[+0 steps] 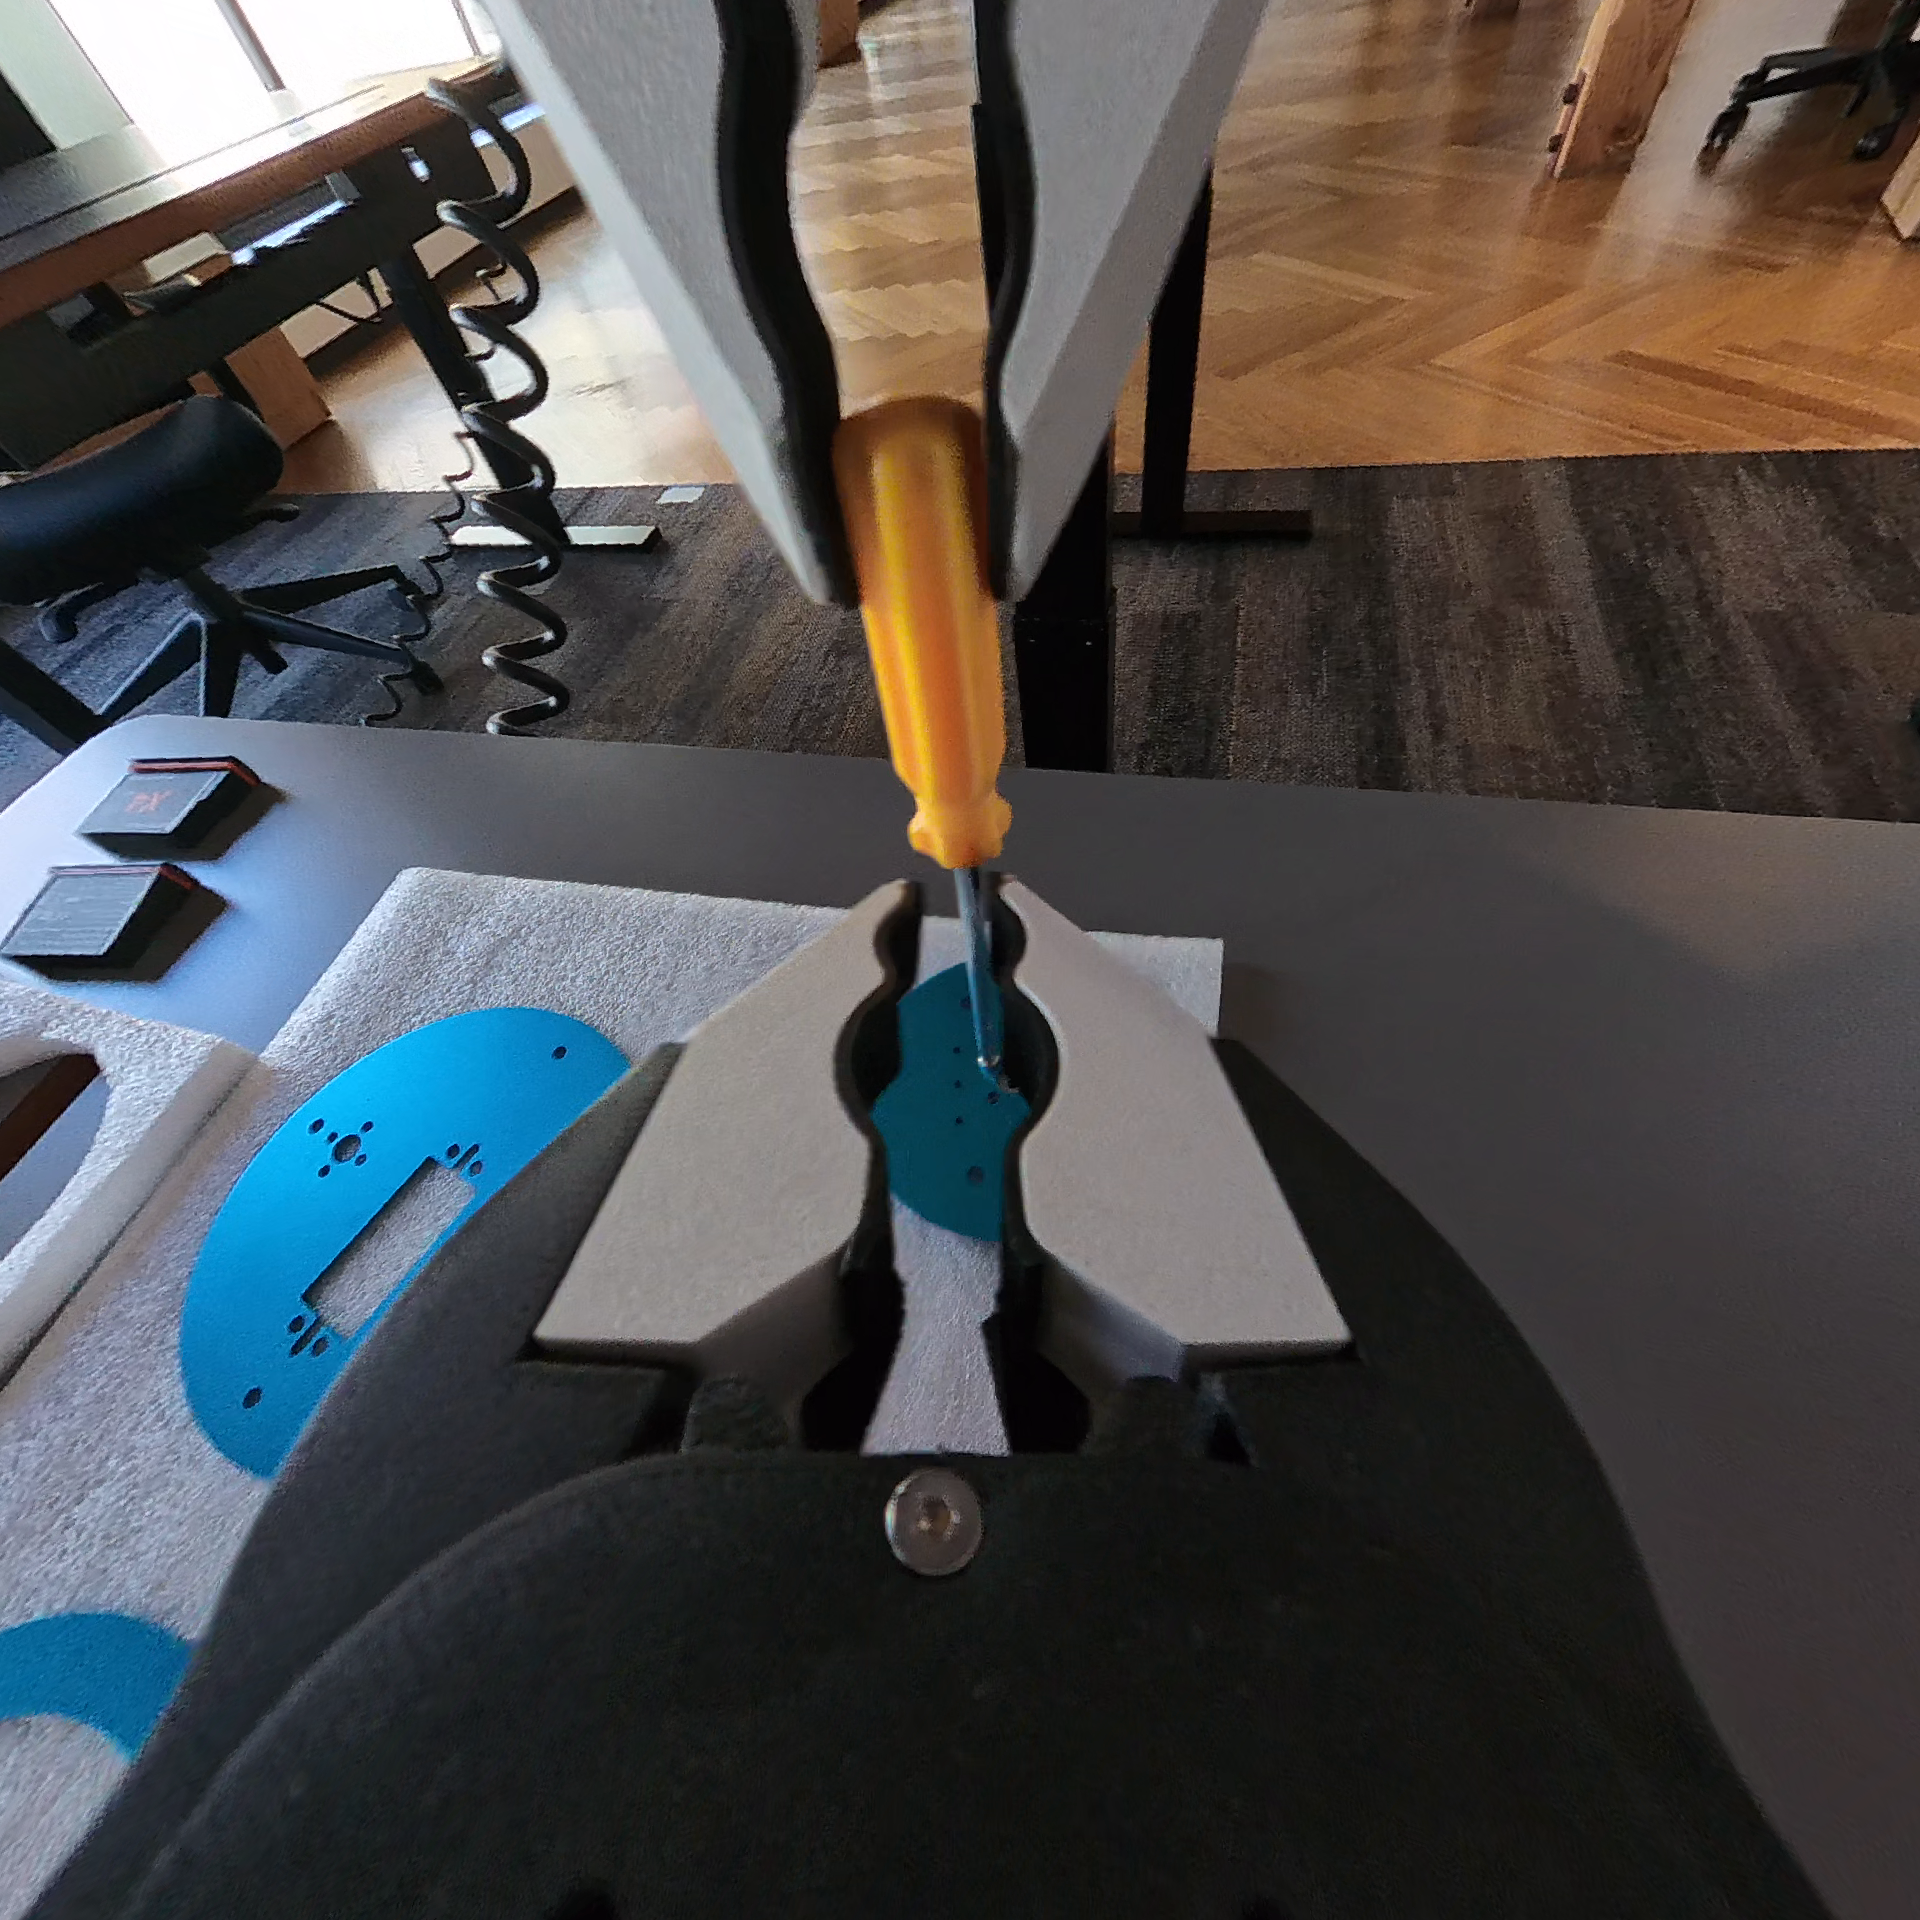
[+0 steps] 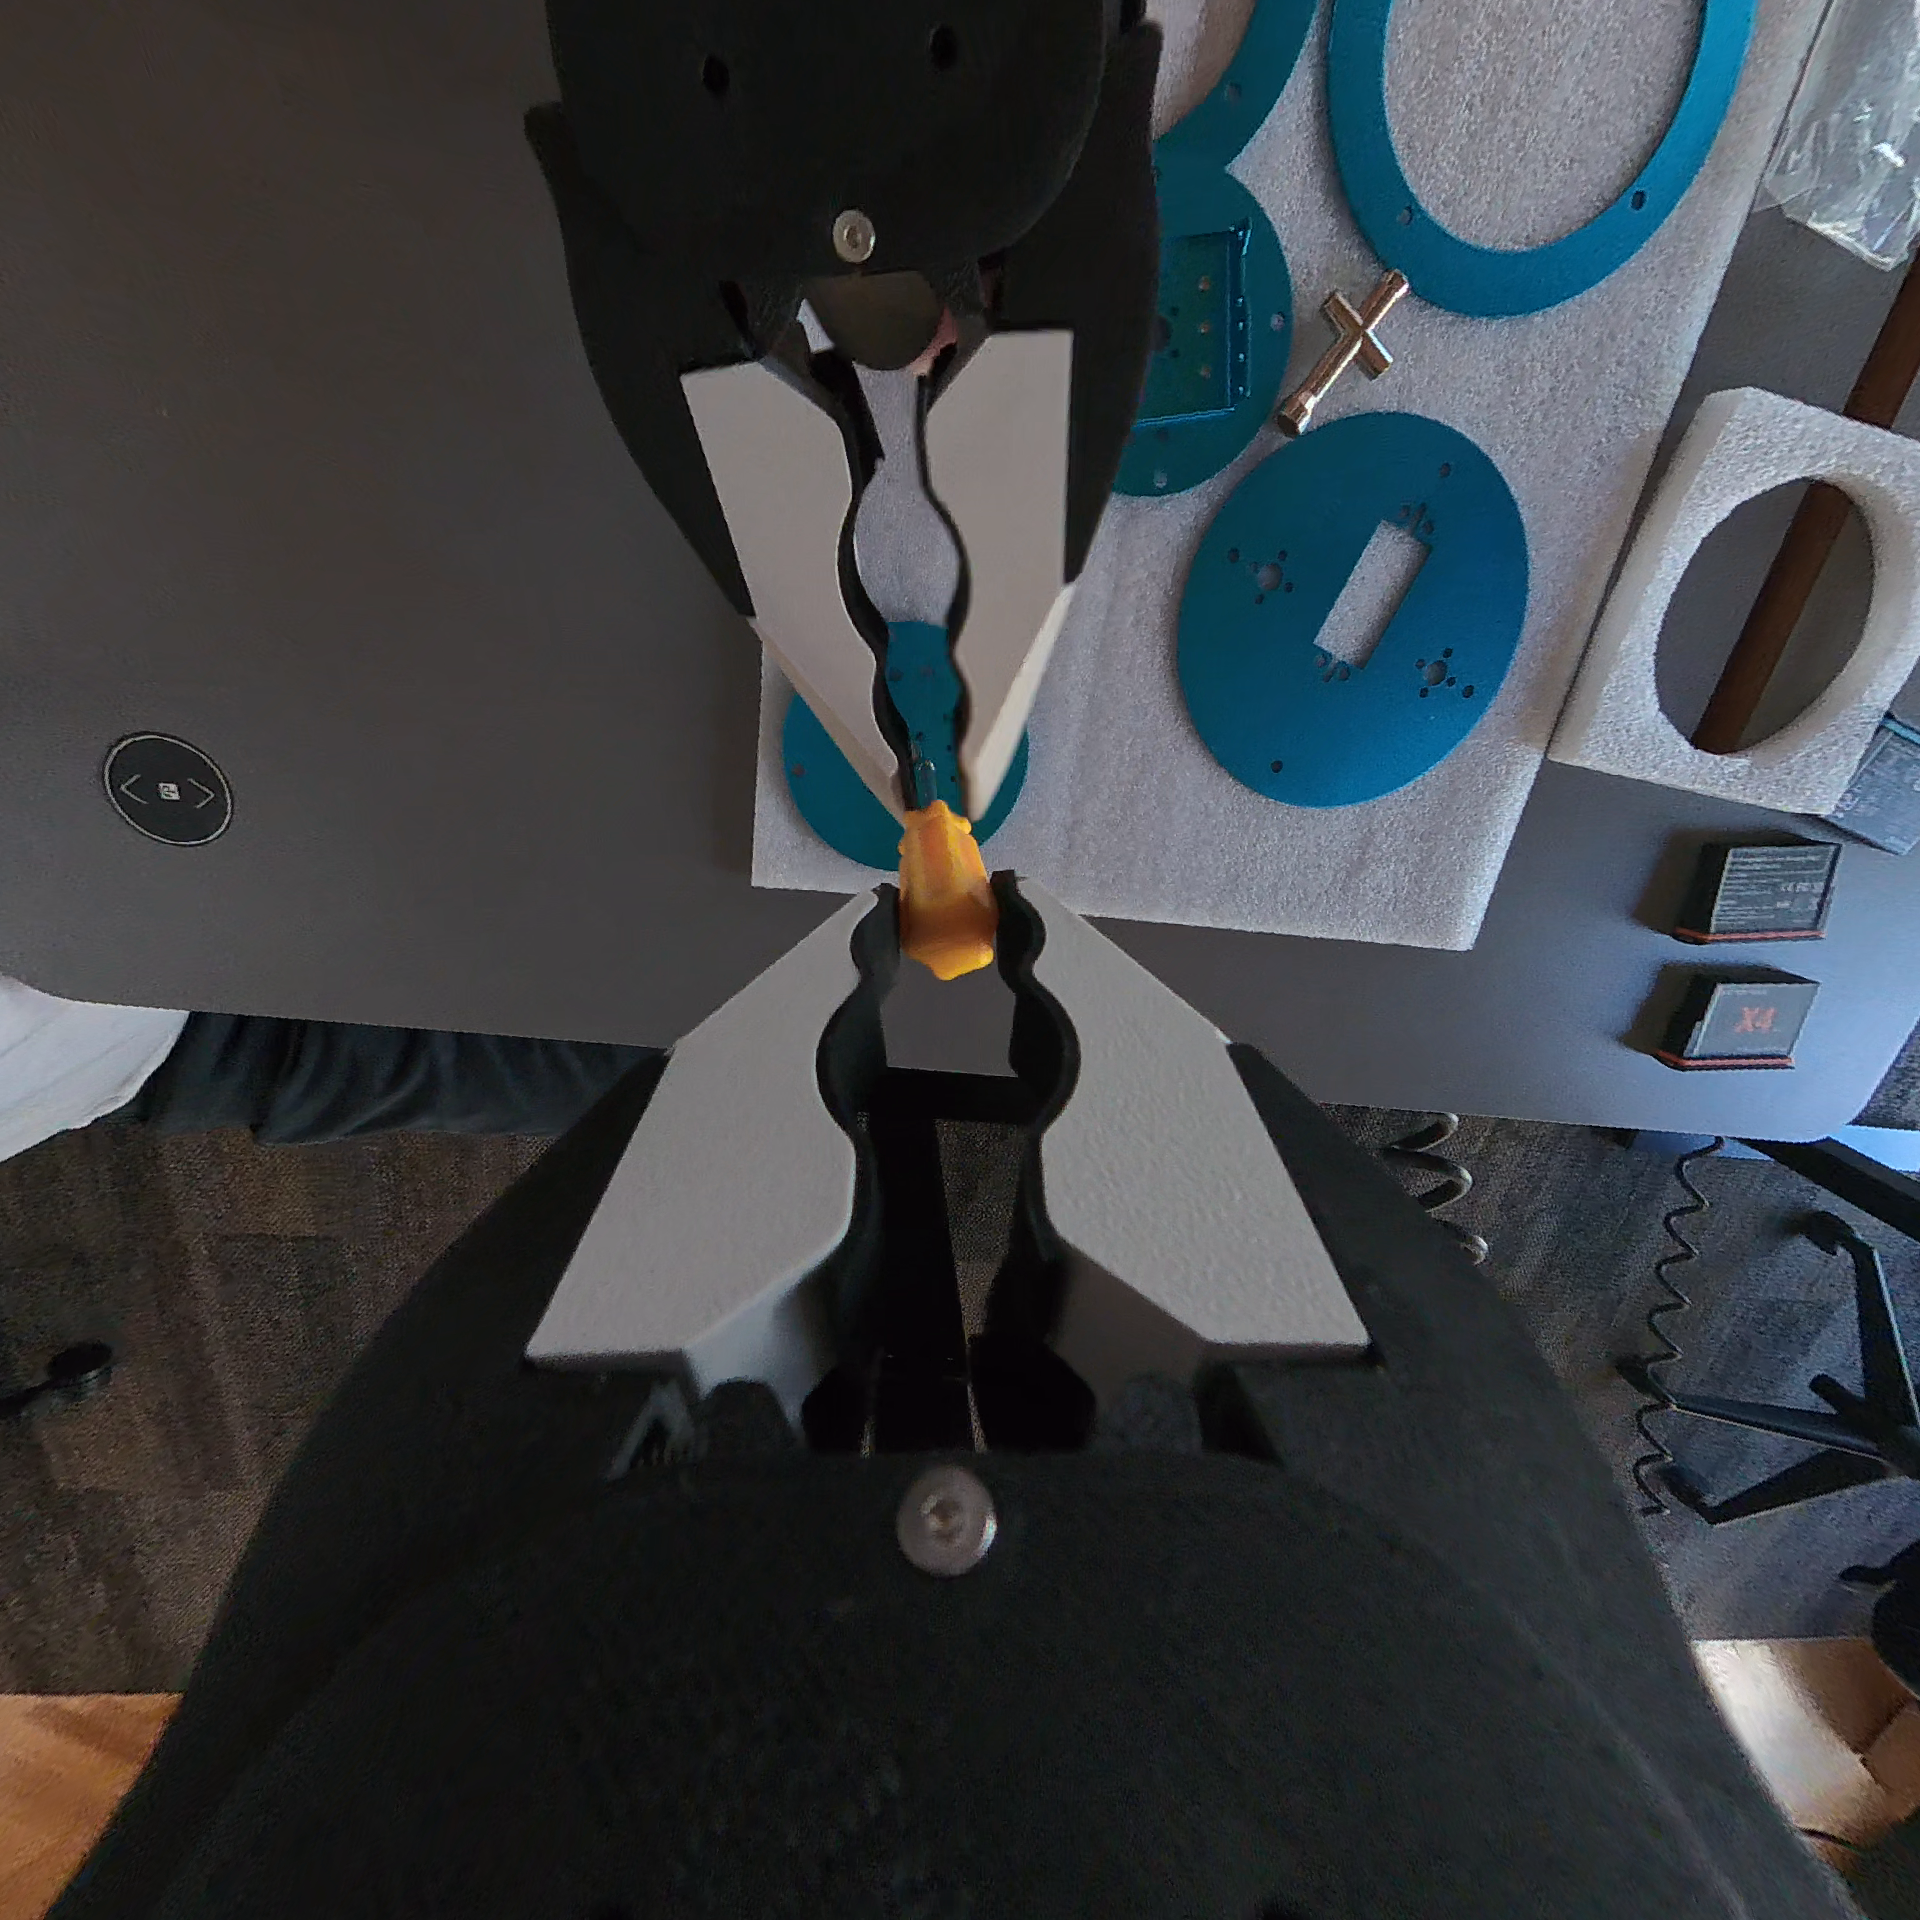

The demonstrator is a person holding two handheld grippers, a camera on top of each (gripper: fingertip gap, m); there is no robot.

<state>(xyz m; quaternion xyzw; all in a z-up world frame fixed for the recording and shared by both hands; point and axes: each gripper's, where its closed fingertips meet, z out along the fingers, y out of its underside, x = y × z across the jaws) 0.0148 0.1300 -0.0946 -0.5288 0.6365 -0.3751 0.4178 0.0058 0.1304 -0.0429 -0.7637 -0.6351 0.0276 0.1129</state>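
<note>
My right gripper (image 2: 940, 894) is shut on the handle of an orange screwdriver (image 2: 940, 883). In the left wrist view the right gripper (image 1: 914, 582) comes down from above, and the screwdriver (image 1: 930, 644) points steeply down. Its tip rests on a small blue disc (image 1: 935, 1132) with several holes, next to a tiny screw (image 1: 1004, 1083). My left gripper (image 1: 958, 899) sits low over this disc with its fingers a narrow gap apart, and the thin shaft passes between the tips. It grips nothing. In the right wrist view the left gripper (image 2: 935, 790) covers most of the disc (image 2: 821, 769).
The disc lies on a white foam sheet (image 2: 1195, 831) on a grey table (image 2: 312, 416). Also on the sheet are a blue oval plate with a slot (image 2: 1351, 613), a blue ring (image 2: 1538, 156) and a metal cross wrench (image 2: 1351, 348). A foam block (image 2: 1766, 603) and two black boxes (image 2: 1756, 888) lie beside the sheet. There is about 6 cm between the tips of the two grippers.
</note>
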